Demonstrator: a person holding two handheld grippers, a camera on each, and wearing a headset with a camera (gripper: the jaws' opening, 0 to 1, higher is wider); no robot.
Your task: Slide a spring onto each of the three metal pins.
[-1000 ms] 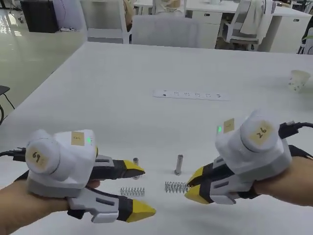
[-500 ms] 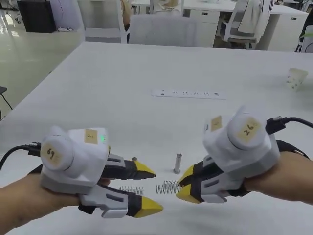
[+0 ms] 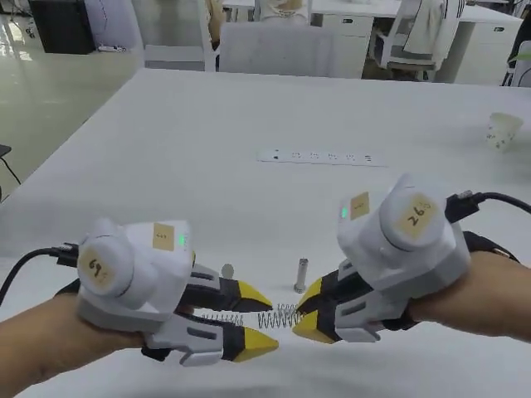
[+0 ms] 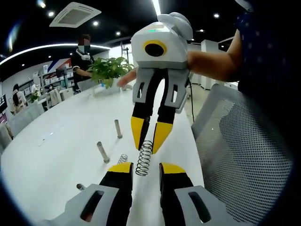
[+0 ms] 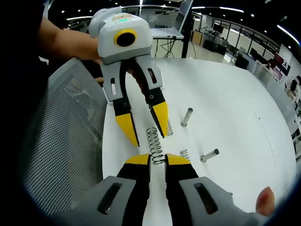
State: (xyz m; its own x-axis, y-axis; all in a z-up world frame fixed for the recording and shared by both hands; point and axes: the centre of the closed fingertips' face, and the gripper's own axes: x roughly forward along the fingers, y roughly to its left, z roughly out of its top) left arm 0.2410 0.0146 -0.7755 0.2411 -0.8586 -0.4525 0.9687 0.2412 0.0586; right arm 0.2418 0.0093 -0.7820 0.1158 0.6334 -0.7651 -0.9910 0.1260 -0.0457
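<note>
Clamping one end of a spring (image 5: pixel 154 141), the right claw (image 5: pixel 157 159) holds it low over the white counter (image 3: pixel 249 124). The spring's other end sits between the spread jaws of the left claw (image 4: pixel 146 167). A metal pin (image 3: pixel 300 275) stands upright on the counter just behind it.

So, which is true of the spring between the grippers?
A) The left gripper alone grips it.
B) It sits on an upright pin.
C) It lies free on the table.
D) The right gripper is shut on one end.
D: the right gripper is closed on one end of the spring, while the left gripper has its jaws open around the other end.
</note>
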